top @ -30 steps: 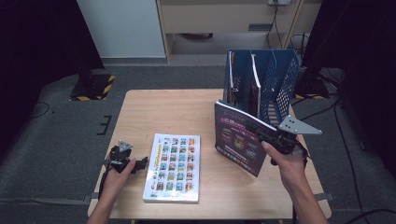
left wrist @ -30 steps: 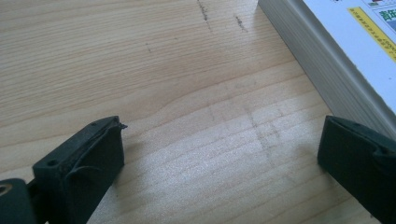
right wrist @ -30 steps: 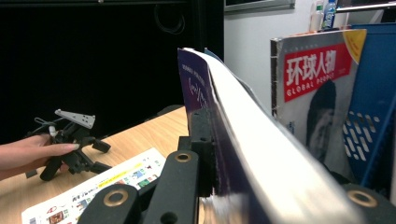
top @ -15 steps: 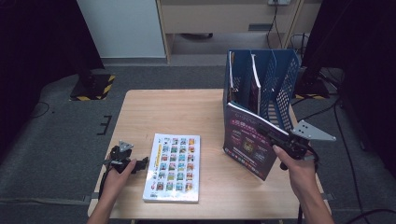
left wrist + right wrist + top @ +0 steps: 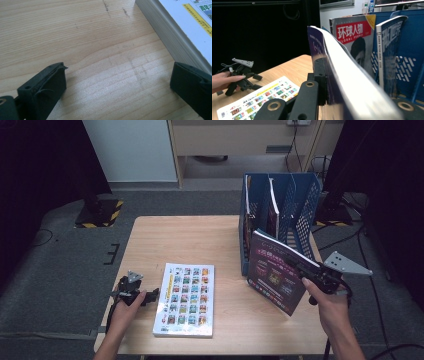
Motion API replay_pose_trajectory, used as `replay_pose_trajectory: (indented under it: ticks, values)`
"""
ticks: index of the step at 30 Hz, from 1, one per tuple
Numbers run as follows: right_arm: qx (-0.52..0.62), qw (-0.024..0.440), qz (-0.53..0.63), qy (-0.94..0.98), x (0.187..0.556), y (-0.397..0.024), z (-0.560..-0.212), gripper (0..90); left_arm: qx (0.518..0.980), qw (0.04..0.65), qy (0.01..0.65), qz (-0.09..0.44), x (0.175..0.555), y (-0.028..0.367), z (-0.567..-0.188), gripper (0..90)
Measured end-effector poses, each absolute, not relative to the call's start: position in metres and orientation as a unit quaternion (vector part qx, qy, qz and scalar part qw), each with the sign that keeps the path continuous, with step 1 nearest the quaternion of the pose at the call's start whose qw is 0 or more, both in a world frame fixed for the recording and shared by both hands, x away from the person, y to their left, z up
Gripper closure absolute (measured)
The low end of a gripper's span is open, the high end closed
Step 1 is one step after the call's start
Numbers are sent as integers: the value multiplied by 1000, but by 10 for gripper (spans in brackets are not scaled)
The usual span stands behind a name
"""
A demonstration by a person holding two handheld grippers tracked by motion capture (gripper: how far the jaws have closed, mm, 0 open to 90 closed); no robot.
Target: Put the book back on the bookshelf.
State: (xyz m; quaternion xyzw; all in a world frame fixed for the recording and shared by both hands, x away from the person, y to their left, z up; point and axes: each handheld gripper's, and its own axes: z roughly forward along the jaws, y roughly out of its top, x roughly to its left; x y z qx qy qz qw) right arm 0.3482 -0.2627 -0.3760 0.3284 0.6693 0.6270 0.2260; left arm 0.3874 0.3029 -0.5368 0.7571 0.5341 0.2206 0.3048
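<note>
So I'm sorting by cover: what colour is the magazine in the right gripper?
Dark purple magazine, clearest in the high view.

The magazine [image 5: 274,276] in the black right gripper [image 5: 306,269] has a dark purple cover with pink and yellow print. At its 9 o'clock, the flat book [image 5: 186,298] is white with a grid of coloured squares. The file rack [image 5: 300,205] is blue, perforated. The table [image 5: 195,237] is light wood grain.

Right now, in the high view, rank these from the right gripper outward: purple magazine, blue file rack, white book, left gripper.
1. Purple magazine: held by the right gripper.
2. Blue file rack: just behind.
3. White book: flat, table centre.
4. Left gripper: far left edge.
</note>
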Motion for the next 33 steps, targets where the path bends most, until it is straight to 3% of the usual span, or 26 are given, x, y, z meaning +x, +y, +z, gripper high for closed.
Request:
replay_pose_trajectory:
  ticks: [15, 33]
  values:
    - [339, 232, 626, 663, 342, -276, -366, 838, 756, 305, 535, 221, 387, 302, -537, 0]
    - [340, 231, 645, 644, 345, -278, -321, 839, 756, 305, 536, 220, 387, 301, -537, 0]
